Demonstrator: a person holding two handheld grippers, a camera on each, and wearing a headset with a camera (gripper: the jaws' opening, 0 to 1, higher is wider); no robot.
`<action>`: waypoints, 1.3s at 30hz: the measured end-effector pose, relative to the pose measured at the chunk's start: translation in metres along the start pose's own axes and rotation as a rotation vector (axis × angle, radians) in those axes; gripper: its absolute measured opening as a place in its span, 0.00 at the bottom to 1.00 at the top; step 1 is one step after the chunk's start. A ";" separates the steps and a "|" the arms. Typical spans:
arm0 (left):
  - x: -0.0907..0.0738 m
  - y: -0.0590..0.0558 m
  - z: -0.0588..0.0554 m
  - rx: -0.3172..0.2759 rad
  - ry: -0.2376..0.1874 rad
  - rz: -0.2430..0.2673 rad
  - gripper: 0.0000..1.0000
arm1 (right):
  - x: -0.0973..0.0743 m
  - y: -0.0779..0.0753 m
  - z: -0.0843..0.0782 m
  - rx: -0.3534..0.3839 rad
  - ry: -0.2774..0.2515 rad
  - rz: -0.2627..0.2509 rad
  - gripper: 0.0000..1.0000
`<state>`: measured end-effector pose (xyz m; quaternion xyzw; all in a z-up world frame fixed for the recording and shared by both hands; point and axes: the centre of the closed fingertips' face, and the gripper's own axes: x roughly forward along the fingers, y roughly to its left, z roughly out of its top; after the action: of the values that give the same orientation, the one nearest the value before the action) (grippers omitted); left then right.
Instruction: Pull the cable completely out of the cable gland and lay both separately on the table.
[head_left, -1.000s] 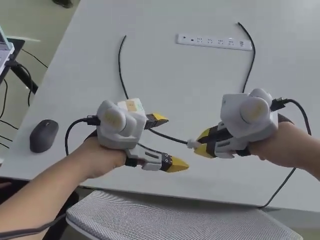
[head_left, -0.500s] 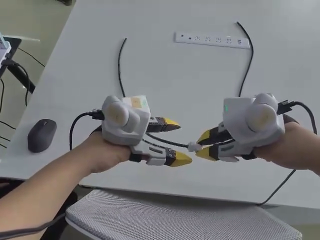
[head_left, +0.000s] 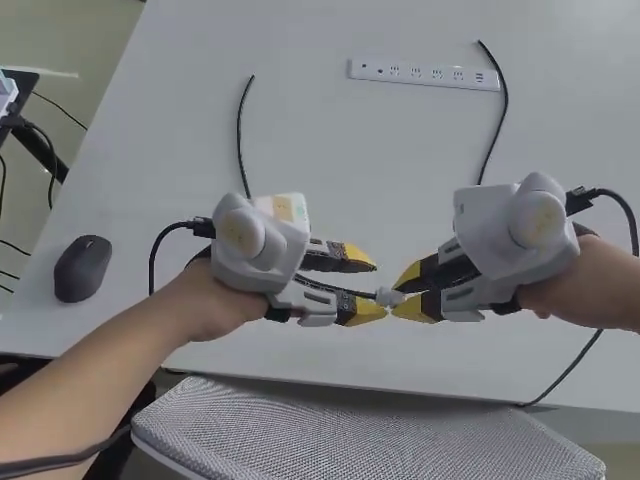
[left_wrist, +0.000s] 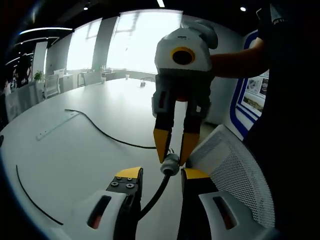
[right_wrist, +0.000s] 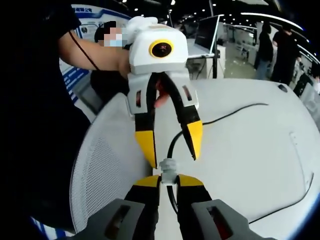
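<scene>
**Q:** Where is the cable gland (head_left: 388, 297) right now?

**A:** I'm holding it up over the near edge of the table (head_left: 350, 160), between my two tools. My right gripper (head_left: 405, 296) is pinching it with the jaws drawn in tight on its pale body. I can't quite tell whether they're gripping the nut or the thread, because it's too small in the head view.

**Q:** And the cable (head_left: 239, 140)?

**A:** It's threaded through the gland and trailing back across the table toward the power strip (head_left: 423, 73). My left gripper (head_left: 375, 289) is straddling it just behind the gland. The jaws are spread to either side of the cable and aren't clamping anything yet.

**Q:** So how are you thinking of doing the pull?

**A:** I'm planning to close the left jaws on the cable right next to the gland, so that little slack is bending between the tools. Then I'm aiming to draw straight along the gland's axis while holding the right hand steady. Pulling at an angle would probably jam the cable in the seal.
</scene>
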<state>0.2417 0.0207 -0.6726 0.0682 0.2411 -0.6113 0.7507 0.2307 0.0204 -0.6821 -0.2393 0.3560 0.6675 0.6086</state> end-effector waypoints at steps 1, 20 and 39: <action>0.001 -0.001 -0.001 0.016 0.004 -0.003 0.31 | 0.000 0.002 -0.002 -0.001 0.007 0.006 0.06; 0.004 -0.013 -0.002 0.095 0.013 -0.063 0.17 | 0.004 0.007 -0.002 0.010 -0.001 0.055 0.06; 0.005 -0.014 -0.001 0.085 0.028 -0.061 0.14 | 0.005 0.011 -0.001 0.075 -0.035 0.131 0.07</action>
<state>0.2290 0.0134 -0.6731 0.1012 0.2274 -0.6426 0.7246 0.2187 0.0227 -0.6846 -0.1808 0.3847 0.6963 0.5783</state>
